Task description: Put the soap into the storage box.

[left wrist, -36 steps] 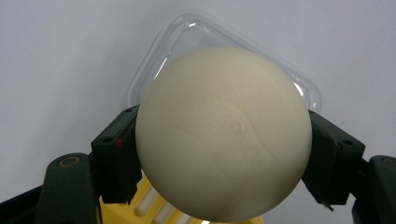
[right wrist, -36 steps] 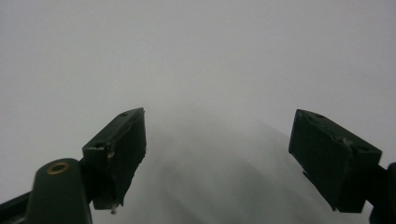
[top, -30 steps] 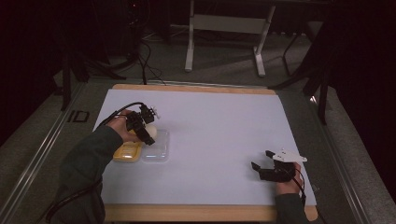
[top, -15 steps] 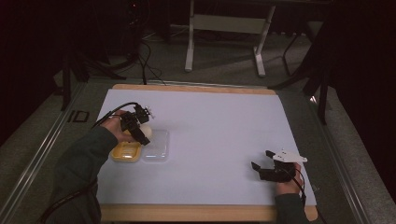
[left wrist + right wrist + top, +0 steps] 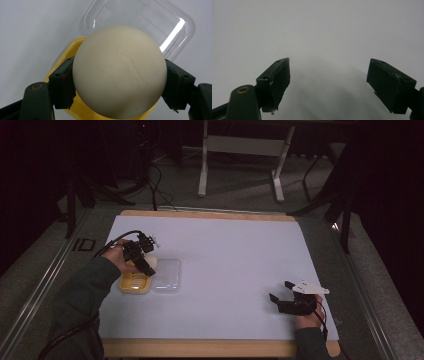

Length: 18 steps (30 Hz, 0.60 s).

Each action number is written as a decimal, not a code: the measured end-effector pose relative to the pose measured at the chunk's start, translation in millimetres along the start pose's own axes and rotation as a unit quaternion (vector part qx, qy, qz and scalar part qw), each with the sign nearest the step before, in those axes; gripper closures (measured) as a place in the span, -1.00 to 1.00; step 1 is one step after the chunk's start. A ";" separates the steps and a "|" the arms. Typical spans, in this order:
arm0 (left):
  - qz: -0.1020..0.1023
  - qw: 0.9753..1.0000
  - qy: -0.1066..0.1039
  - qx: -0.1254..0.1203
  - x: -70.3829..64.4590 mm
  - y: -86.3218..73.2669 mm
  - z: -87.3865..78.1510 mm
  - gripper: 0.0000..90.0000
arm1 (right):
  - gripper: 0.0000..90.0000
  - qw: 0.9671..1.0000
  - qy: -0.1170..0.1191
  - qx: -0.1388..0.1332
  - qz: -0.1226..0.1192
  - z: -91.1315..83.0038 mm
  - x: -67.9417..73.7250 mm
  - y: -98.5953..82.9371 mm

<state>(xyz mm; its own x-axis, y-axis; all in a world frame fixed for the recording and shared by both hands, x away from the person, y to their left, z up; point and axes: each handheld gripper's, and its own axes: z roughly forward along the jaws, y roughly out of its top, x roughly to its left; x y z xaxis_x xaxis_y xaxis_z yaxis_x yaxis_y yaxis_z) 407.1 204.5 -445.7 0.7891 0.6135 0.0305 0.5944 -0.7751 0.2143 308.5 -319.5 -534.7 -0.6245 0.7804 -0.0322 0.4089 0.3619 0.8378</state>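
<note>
My left gripper (image 5: 146, 266) is shut on a cream-white ball (image 5: 119, 71), held just above a yellow container (image 5: 131, 284) near the table's left side. In the left gripper view the ball sits squeezed between both black jaws, with the yellow container (image 5: 68, 52) under it. A clear plastic lid (image 5: 167, 276) lies flat right beside the container; the same clear lid (image 5: 152, 22) shows beyond the ball. My right gripper (image 5: 281, 292) rests low at the front right, open, with nothing but white table between its jaws (image 5: 329, 80).
The white table top (image 5: 235, 255) has a wooden edge (image 5: 210, 347) at the front. Dark floor, cables and a grey stand's legs (image 5: 240, 165) lie beyond the far edge. A wide bare stretch separates the two grippers.
My left gripper, with the ball, has shifted slightly left and toward me, from over the lid's edge to above the yellow container. The right gripper has stayed put.
</note>
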 end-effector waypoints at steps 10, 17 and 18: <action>-0.010 1.000 -0.003 0.003 3.3 -8.6 2.3 -0.44 | -0.59 1.000 -0.001 0.000 -0.001 0.0 0.4 0.0; -0.021 1.000 -0.003 0.009 6.0 -16.7 4.7 -0.44 | -0.59 1.000 -0.001 0.000 -0.002 0.1 0.6 0.0; -0.019 1.000 -0.002 0.010 6.7 -17.5 5.2 -0.44 | -0.59 1.000 -0.001 0.000 -0.002 0.1 0.6 0.0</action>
<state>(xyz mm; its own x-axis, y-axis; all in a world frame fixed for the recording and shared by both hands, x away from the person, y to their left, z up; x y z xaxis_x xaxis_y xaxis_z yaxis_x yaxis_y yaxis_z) 402.8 221.4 -454.3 0.7665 0.6419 0.0193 0.6269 -0.7544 0.1948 308.2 -318.9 -534.7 -0.6241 0.7804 -0.0370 0.4067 0.3649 0.8375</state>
